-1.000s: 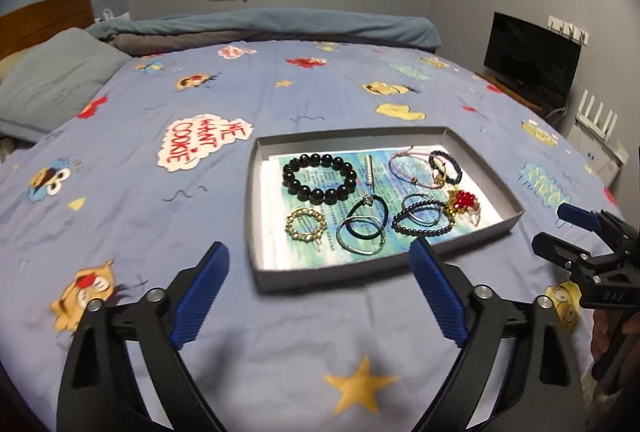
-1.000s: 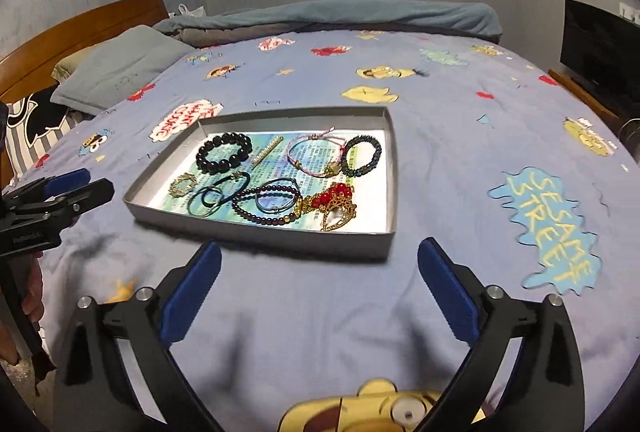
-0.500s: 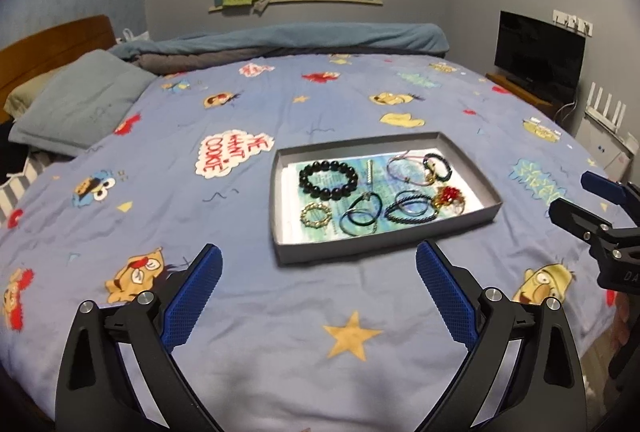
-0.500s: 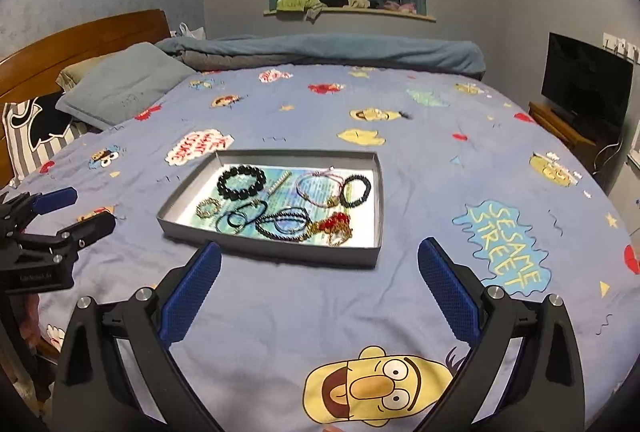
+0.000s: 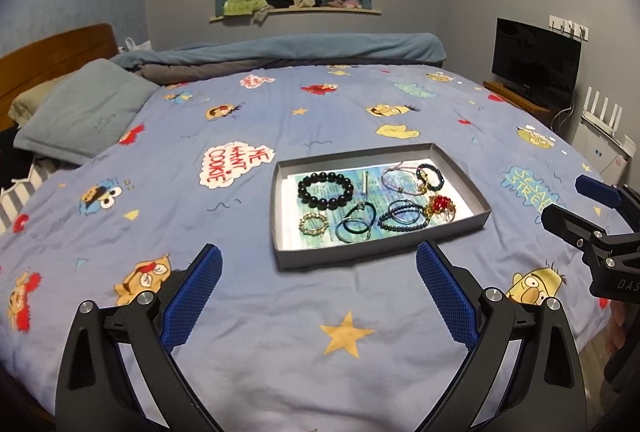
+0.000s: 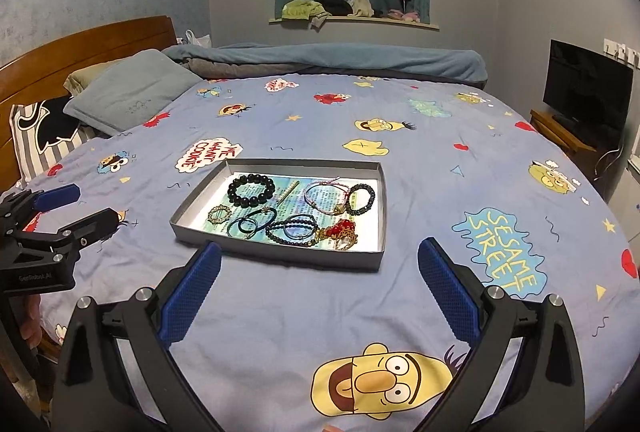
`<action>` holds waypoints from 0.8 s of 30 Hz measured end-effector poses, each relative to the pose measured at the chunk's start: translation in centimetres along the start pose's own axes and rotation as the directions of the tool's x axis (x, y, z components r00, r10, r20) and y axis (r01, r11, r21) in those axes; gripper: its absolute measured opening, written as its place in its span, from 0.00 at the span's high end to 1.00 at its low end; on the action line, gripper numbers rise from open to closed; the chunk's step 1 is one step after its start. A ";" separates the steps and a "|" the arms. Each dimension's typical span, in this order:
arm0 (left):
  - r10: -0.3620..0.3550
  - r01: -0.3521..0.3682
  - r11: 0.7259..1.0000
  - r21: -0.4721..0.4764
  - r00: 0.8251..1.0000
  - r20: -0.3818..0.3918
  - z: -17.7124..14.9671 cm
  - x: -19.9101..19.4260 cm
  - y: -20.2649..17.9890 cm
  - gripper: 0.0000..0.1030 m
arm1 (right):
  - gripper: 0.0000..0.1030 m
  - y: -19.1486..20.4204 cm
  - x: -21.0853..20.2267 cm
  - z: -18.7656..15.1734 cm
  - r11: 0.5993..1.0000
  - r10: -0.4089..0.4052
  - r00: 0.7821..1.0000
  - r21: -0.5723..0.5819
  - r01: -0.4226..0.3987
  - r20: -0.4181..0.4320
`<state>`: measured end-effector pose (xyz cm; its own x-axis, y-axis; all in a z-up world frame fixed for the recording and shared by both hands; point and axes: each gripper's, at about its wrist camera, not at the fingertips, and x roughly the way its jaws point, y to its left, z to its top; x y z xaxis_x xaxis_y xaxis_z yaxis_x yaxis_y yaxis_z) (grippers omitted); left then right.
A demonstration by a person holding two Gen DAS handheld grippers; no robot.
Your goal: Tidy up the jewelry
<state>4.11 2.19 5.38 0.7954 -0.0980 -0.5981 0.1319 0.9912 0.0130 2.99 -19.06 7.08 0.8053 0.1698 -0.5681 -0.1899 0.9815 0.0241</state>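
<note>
A shallow grey tray lies on the bed, also in the right wrist view. It holds several bracelets: a black bead bracelet, a gold ring-shaped one, dark cord loops, a pink cord bracelet and a red and gold piece. My left gripper is open and empty, short of the tray's near edge. My right gripper is open and empty, also short of the tray; it shows at the right in the left wrist view.
The bed has a blue cartoon-print sheet. A grey pillow and wooden headboard are at the left. A rolled blanket lies at the far side. A TV stands at the right.
Both grippers have pulled back and risen from the tray, which now looks smaller and farther. Both stay open and empty. The jewelry has not moved.
</note>
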 end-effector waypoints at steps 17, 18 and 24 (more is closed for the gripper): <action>-0.002 0.002 1.000 -0.007 1.000 -0.004 -0.1 -0.1 -0.1 0.06 | 0.05 0.3 -0.3 0.1 1.000 0.001 1.000 -0.017 -0.001 -0.001; -0.002 0.001 1.000 -0.006 1.000 -0.007 -0.1 0.0 -0.1 0.06 | 0.05 0.3 -0.3 0.1 1.000 0.001 1.000 -0.018 -0.001 -0.002; -0.003 0.003 1.000 -0.006 1.000 -0.008 -0.1 0.0 -0.1 0.06 | 0.05 0.4 -0.1 0.1 1.000 0.002 1.000 -0.019 -0.002 -0.005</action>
<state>4.04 2.15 5.24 0.7905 -0.0999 -0.6043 0.1306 0.9914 0.0069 2.83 -18.70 7.22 0.8024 0.1710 -0.5718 -0.2018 0.9794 0.0098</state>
